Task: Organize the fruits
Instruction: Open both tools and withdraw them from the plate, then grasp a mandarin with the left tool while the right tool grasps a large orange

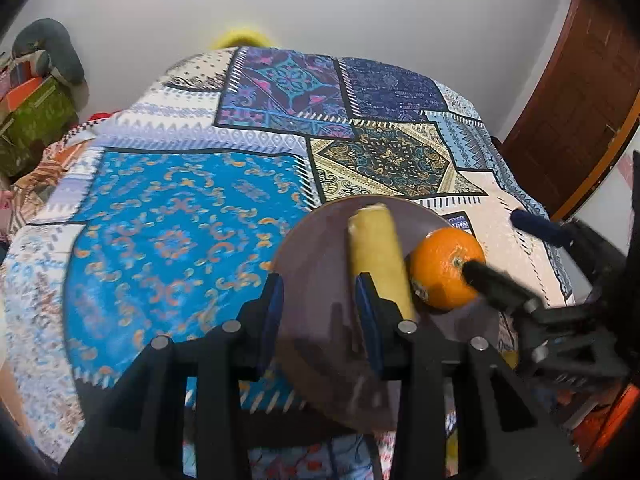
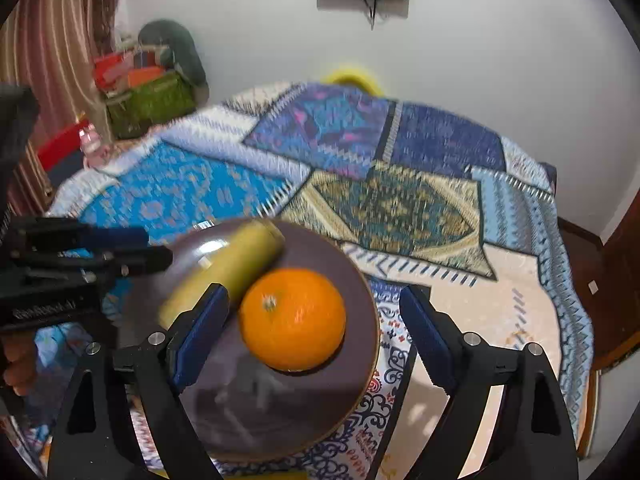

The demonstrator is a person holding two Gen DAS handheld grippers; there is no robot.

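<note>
Brown and glossy, one round plate [image 2: 352, 280] is seen on a patchwork cloth [image 2: 400, 200] of blue, cream and gold panels; two fruits are counted on the plate; one orange [image 2: 293, 319], spherical with a dimpled skin and a small stem scar, is set toward the plate's right side; one yellowish, smooth, cylindrical fruit [image 2: 236, 264], blurred and hard to name, is laid just left of the orange and touching it; two grippers are counted, each with two black fingers faced with blue pads; the left gripper [image 1: 320, 312] is held over the plate's left part, its fingers spread and gripping nothing, one pad beside the cylindrical fruit; the right gripper [image 2: 316, 332] is held over the plate with fingers spread wide on either side of the orange, clear of it.
</note>
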